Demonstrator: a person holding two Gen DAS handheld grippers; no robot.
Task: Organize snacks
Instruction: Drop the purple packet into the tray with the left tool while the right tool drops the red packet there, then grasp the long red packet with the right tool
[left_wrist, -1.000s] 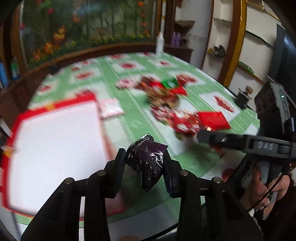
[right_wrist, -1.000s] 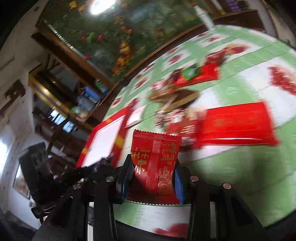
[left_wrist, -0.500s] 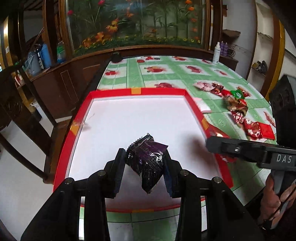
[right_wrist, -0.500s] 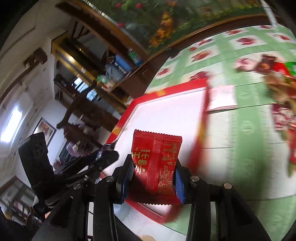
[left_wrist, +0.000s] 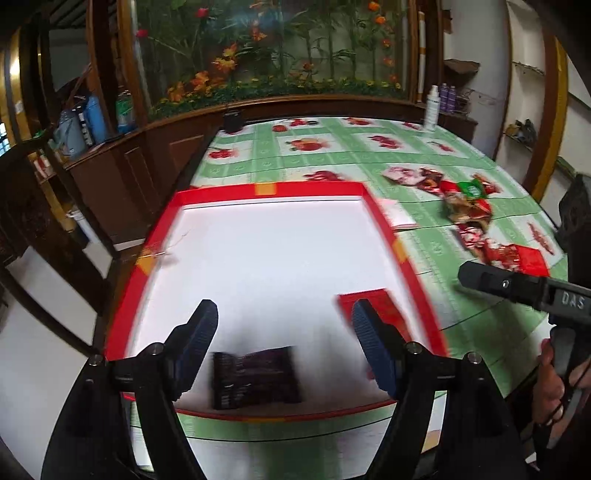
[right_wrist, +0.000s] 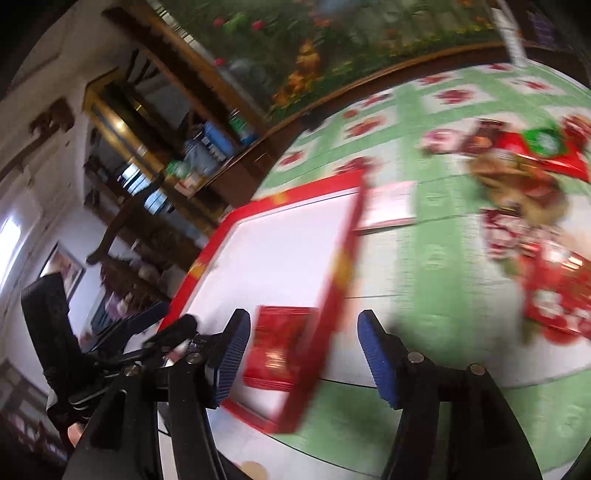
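Observation:
My left gripper (left_wrist: 284, 339) is open and empty above the near end of a white tray with a red rim (left_wrist: 384, 221). A dark purple snack packet (left_wrist: 255, 380) lies on the tray floor below it. A red snack packet (left_wrist: 373, 302) lies in the tray's near right corner. In the right wrist view my right gripper (right_wrist: 303, 347) is open above the tray's red rim (right_wrist: 343, 258), with the red packet (right_wrist: 280, 347) lying just below its left finger. A pile of loose snack packets (left_wrist: 469, 210) lies on the tablecloth right of the tray.
The table has a green and white cloth with red fruit prints (left_wrist: 332, 155). A pink-edged card (left_wrist: 399, 218) lies against the tray's right side. A white bottle (left_wrist: 430, 107) stands at the far edge. Wooden cabinets (left_wrist: 147, 155) and a chair stand to the left.
Both grippers have opened. The purple packet dropped from the left gripper and the red packet from the right gripper; both now lie in the tray.

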